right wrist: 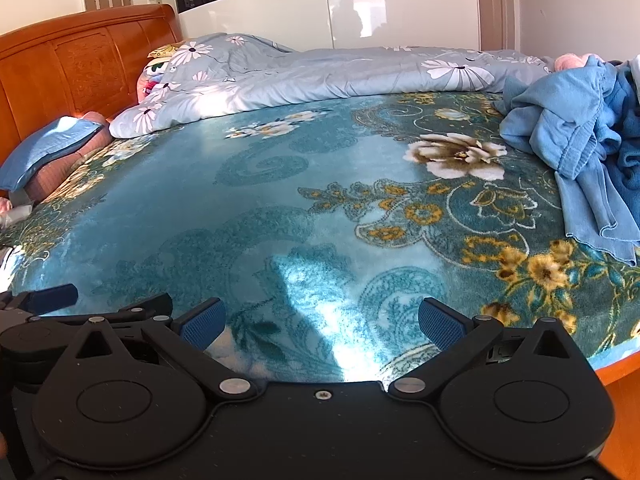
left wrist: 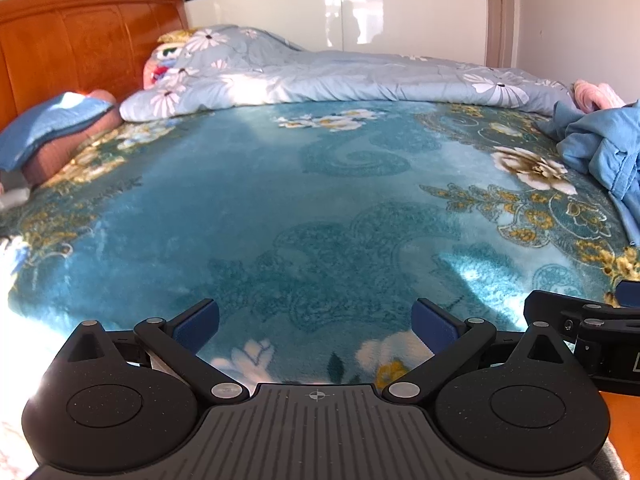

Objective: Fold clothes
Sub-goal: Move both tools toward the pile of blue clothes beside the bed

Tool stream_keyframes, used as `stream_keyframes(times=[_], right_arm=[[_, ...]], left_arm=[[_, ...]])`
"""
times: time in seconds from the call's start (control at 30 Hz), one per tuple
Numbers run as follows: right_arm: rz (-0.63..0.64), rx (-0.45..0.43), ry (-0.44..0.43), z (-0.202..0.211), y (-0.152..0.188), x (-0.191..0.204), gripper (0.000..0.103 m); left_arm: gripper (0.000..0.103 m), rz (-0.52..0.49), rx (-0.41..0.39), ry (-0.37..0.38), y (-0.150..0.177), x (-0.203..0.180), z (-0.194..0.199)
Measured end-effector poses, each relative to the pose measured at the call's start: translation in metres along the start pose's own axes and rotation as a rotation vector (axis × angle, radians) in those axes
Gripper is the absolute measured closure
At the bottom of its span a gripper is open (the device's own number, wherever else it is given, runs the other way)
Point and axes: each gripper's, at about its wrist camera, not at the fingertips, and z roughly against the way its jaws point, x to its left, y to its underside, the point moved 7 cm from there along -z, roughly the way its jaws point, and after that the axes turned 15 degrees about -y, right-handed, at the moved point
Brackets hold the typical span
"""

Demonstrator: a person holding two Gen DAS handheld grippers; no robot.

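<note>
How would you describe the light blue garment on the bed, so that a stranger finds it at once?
Start from the wide bed covered by a teal plush blanket with gold flowers. Go to its far right side, near the grey-blue floral quilt. There the crumpled light blue garment lies in a heap; unlike the patterned bedding it is plain, and paler than the dark blue cloth beside it.

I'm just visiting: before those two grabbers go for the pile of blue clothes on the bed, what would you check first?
1. Left gripper fingers spread and holding nothing: ok.
2. Right gripper fingers spread and holding nothing: ok.
3. Crumpled light blue garment in view, at the bed's right side: ok.
4. Teal floral plush blanket between grippers and clothes free of objects: ok.
5. Which garment is which in the heap: cannot tell; a darker blue cloth is tangled in.
6. Grey-blue daisy-print quilt lying apart from the folding area: ok.
</note>
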Motion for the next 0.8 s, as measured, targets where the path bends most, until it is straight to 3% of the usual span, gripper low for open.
stream_keyframes(times=[0.2, 0.33, 0.57, 0.7, 0.8], right_arm=[[-0.007, -0.005, -0.011, -0.003, 0.0, -0.001, 0.001], [-0.009, -0.01, -0.016, -0.004, 0.0, -0.002, 0.001], [-0.041, -0.046, -0.032, -0.004, -0.002, -0.011, 0.001], [-0.062, -0.103, -0.056, -0.002, -0.011, -0.029, 0.001], [-0.042, -0.155, -0.01, 0.002, -0.024, -0.054, 0.001]], left_arm=[[0.0, 0.085, 0.014, 0.066, 0.007, 0.002, 0.006], [0.0, 0.176, 0.094, 0.13, 0.002, 0.011, -0.008], [0.0, 0.223, 0.07, 0.102, -0.001, 0.016, -0.016], [0.0, 0.269, 0.031, 0.147, -0.005, 0.018, -0.019], [0.0, 0.306, 0.03, 0.185, -0.01, 0.017, -0.026]])
